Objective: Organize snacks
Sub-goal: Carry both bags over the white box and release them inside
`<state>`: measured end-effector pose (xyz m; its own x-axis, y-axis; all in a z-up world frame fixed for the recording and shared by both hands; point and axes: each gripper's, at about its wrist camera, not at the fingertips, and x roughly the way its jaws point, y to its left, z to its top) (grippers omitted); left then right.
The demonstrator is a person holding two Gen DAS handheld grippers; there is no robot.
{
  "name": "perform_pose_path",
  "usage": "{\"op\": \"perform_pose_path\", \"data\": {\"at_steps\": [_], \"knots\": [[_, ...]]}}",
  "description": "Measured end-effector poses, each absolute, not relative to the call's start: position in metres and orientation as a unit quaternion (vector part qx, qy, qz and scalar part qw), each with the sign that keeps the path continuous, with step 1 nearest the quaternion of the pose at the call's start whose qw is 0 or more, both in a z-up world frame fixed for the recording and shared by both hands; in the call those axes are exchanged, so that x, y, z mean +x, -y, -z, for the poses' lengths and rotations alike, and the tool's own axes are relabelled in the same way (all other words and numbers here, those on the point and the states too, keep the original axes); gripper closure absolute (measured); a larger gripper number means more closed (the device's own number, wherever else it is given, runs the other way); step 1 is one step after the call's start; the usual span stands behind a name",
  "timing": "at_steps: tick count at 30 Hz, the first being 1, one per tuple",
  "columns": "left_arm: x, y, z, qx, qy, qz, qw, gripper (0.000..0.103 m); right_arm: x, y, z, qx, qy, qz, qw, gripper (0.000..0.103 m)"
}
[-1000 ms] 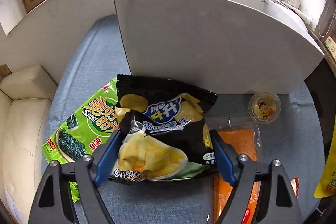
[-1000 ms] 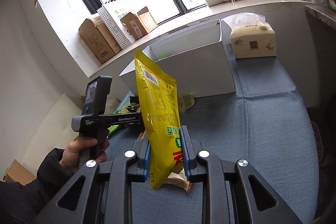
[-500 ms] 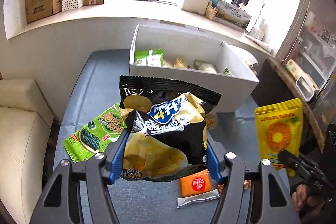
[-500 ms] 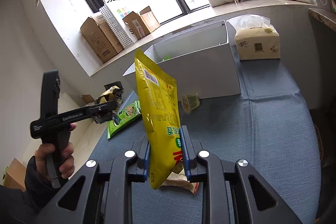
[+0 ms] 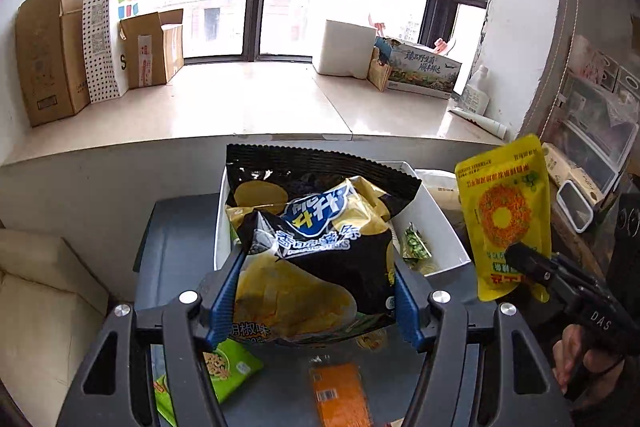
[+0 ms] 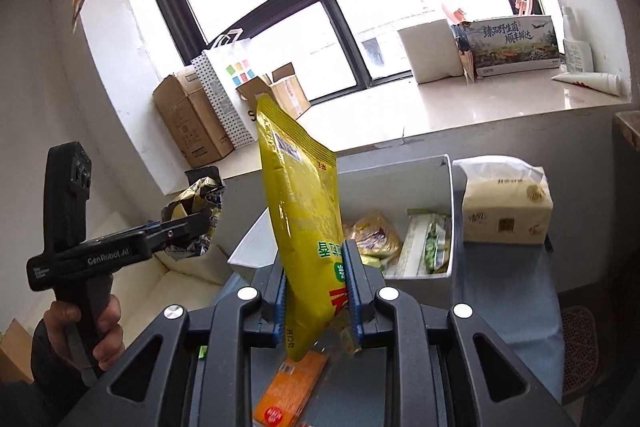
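Observation:
My left gripper [image 5: 316, 291] is shut on a black and gold chip bag [image 5: 320, 247], held upright in the air in front of the white box [image 5: 444, 227]. The right wrist view shows that gripper [image 6: 188, 223] from the side, with the crumpled chip bag [image 6: 192, 199] in its fingers. My right gripper [image 6: 316, 283] is shut on the lower part of a tall yellow pouch [image 6: 300, 195], lifted above the table just before the white box [image 6: 450, 211]. The left wrist view has the yellow pouch [image 5: 506, 215] at the right. Several snack packs lie inside the box.
An orange packet [image 5: 340, 391] and a green seaweed pack [image 5: 228, 367] lie on the blue-grey table [image 6: 508, 307] under the grippers. A tissue pack [image 6: 506, 203] stands right of the box. Cardboard boxes and a paper bag line the windowsill behind. A cream sofa sits at left.
The left gripper closed on the chip bag and lifted it off the table. The right gripper rose with the yellow pouch and moved toward the box, whose inside now shows.

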<state>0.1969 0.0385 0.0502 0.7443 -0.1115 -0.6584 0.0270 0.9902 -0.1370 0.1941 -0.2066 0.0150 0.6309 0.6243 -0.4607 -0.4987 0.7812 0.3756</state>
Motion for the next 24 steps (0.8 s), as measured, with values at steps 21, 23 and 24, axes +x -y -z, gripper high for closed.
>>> {"op": "perform_pose_path", "data": {"at_steps": [21, 23, 24], "knots": [[0.243, -0.049, -0.006, -0.010, -0.389, 0.023, 0.921, 0.000, 0.279, 0.204, 0.003, 0.141, -0.332, -0.263, 0.895, 0.000], [0.235, -0.051, -0.011, -0.010, -0.384, 0.024, 0.923, 0.000, 0.273, 0.206, 0.002, 0.136, -0.331, -0.263, 0.896, 0.000], [0.230, -0.052, -0.013, -0.010, -0.381, 0.025, 0.924, 0.000, 0.270, 0.206, 0.000, 0.130, -0.332, -0.263, 0.897, 0.000]]}}
